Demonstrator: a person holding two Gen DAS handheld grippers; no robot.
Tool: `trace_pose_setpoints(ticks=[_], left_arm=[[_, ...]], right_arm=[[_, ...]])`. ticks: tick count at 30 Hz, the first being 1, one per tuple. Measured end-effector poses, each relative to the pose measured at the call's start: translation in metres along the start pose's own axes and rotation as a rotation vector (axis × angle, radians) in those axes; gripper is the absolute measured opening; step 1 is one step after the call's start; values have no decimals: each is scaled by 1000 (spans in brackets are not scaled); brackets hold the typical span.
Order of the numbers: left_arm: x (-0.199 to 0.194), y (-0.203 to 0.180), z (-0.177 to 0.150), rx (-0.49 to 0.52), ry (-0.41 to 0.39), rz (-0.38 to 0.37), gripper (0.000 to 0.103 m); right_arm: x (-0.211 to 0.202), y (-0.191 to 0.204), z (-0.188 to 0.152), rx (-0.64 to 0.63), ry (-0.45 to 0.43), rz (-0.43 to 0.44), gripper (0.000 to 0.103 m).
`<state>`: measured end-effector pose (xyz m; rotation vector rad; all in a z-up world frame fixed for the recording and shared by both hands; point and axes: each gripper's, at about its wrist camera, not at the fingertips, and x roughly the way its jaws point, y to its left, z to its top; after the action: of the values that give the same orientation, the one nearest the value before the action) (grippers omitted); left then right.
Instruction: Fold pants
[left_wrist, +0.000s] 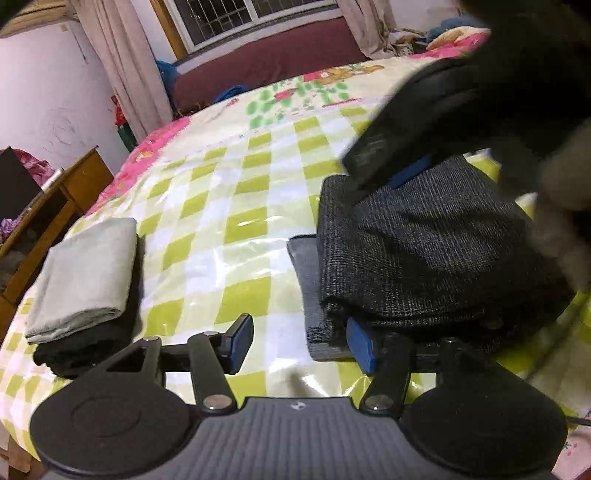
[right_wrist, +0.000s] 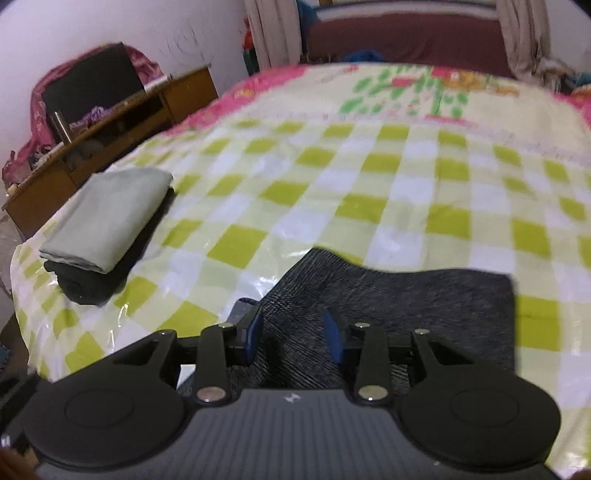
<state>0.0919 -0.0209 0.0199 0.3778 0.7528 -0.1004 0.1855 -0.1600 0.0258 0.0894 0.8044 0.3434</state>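
The dark grey knit pants (left_wrist: 436, 251) lie folded in a thick bundle on the checkered cloth, at the right of the left wrist view. My left gripper (left_wrist: 301, 345) is open; its right finger sits under the bundle's near edge. The right gripper (left_wrist: 391, 162) shows above the bundle's far side, blurred, a blue pad against the cloth. In the right wrist view the pants (right_wrist: 424, 306) spread flat below my right gripper (right_wrist: 293, 339), which is open with both blue pads over the fabric.
A folded pale green garment (left_wrist: 85, 277) lies on a black one (left_wrist: 88, 347) at the table's left edge, also in the right wrist view (right_wrist: 110, 214). A wooden desk (right_wrist: 122, 122) stands left. The green-checked plastic tablecloth (left_wrist: 229, 206) covers the table.
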Motion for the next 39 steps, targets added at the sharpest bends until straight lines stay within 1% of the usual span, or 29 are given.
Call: trace_pose_setpoints(ticks=[2, 3, 5, 7, 9, 11, 12, 13, 15, 18, 20, 23, 26, 27, 28, 31, 34, 39], left_arm=[[-5, 0, 0, -4, -11, 7, 71], [-6, 0, -1, -7, -15, 9, 71], [-9, 0, -1, -15, -18, 15, 71], [-12, -2, -1, -22, -18, 15, 71], [-15, -6, -1, -20, -23, 16, 71], [-19, -9, -2, -11, -28, 20, 72], [-21, -9, -3, -8, -28, 23, 72], [-22, -10, -5, -4, -25, 26, 72], [-19, -11, -9, 8, -5, 36, 72], [-9, -13, -15, 22, 36, 58, 72], [-6, -13, -19, 11, 54, 62, 72], [-14, -14, -22, -4, 34, 50, 72], [-21, -19, -23, -7, 8, 40, 73], [-23, -21, -23, -13, 2, 34, 74], [-24, -23, -23, -20, -4, 31, 78], [-27, -29, -24, -29, -28, 31, 83], [-30, -37, -25, -21, -41, 31, 86], [-38, -42, -25, -38, -72, 31, 92]], right_arm=[[-19, -4, -5, 6, -32, -13, 37], [-29, -9, -10, 23, -42, -6, 38], [-42, -15, -18, 54, -47, 7, 38], [-52, -19, -30, 65, -44, 1, 40], [-52, -21, -41, 63, -25, -24, 41], [-45, -24, -50, 75, 17, -27, 41], [-38, -23, -56, 69, 52, -28, 41], [-37, -21, -61, 60, 66, -43, 41], [-41, -18, -68, 43, 51, -61, 41], [-59, -18, -72, 67, 18, -42, 40], [-73, -18, -76, 62, -5, -50, 41], [-93, -19, -85, 53, -39, -68, 41], [-104, -22, -95, 66, -58, -80, 41], [-108, -23, -99, 77, -63, -82, 41], [-111, -23, -104, 85, -72, -88, 41], [-120, -22, -118, 92, -98, -111, 41], [-121, -23, -127, 99, -98, -119, 41], [-121, -23, -135, 119, -95, -117, 42]])
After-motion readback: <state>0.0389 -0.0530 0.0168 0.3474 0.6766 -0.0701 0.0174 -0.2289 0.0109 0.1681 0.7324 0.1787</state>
